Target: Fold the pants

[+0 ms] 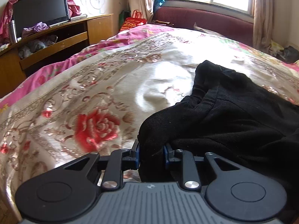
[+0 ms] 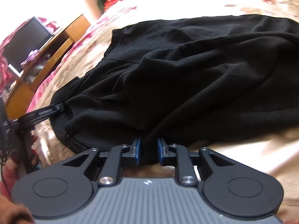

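Observation:
Black pants (image 1: 233, 115) lie bunched on a floral bedspread (image 1: 84, 97). In the left wrist view my left gripper (image 1: 151, 155) is shut on a fold of the pants at their near left edge, cloth bulging between the blue pads. In the right wrist view the pants (image 2: 186, 74) spread wide ahead and my right gripper (image 2: 148, 153) is shut on a pinch of their near edge. The left gripper's fingers (image 2: 46, 111) show at the left of that view, gripping the pants' left edge.
A wooden TV stand (image 1: 56, 37) with a monitor (image 1: 41, 9) stands left of the bed. A red bag (image 1: 132, 21) sits by the far corner. A maroon headboard (image 1: 205, 18) and window are at the back. Bare bedspread lies left of the pants.

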Available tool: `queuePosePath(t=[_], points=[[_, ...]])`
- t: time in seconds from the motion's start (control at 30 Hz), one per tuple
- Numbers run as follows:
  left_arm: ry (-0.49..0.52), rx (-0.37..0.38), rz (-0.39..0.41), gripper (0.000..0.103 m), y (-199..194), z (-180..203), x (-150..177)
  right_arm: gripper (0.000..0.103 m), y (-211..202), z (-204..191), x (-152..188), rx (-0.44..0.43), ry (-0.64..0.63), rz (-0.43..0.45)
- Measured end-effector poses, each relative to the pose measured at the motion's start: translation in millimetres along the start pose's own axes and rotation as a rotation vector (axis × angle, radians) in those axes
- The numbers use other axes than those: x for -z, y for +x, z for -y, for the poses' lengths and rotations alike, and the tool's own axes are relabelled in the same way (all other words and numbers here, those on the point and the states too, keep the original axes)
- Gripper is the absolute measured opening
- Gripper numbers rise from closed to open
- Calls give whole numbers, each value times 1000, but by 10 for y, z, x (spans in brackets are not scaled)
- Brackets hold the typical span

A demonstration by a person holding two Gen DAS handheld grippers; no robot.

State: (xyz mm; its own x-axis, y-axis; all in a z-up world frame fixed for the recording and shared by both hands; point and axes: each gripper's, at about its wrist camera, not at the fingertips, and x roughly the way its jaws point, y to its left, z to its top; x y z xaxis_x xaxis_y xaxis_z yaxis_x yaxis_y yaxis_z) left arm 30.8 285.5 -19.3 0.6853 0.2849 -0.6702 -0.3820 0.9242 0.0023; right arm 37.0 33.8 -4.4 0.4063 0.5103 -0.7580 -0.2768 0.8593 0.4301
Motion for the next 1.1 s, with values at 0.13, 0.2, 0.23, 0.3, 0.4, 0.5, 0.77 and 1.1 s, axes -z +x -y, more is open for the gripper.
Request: queuePosePath(t=[0.13, 0.2, 0.23, 0.3, 0.4, 0.5, 0.77, 1.1], points=[[22, -39, -10, 46, -44, -24, 17, 37, 3, -124, 20, -61, -28, -32], [51, -66, 7, 46, -120, 37, 26, 37, -115, -1, 40, -84, -16, -34], [68, -79, 15, 46, -170, 75, 25, 39, -175, 84, 47, -80, 7, -35], [101, -105, 37, 46, -270, 164, 36, 39, -369, 324, 55, -50, 80, -11], [145, -114, 80, 47, -452, 311, 46, 40, -765, 813, 94, 24, 203, 79], [171, -61, 107, 47, -641, 513, 37, 45, -1206, 1394, 153, 189, 299, 210], [351, 246, 60, 51, -751, 1773, 199, 49, -1951, 2779, 225, 463, 634, 469], [566, 394, 43, 52, -834, 2962, 428, 24, -1772, 3208, 29, 449, 675, 540]])
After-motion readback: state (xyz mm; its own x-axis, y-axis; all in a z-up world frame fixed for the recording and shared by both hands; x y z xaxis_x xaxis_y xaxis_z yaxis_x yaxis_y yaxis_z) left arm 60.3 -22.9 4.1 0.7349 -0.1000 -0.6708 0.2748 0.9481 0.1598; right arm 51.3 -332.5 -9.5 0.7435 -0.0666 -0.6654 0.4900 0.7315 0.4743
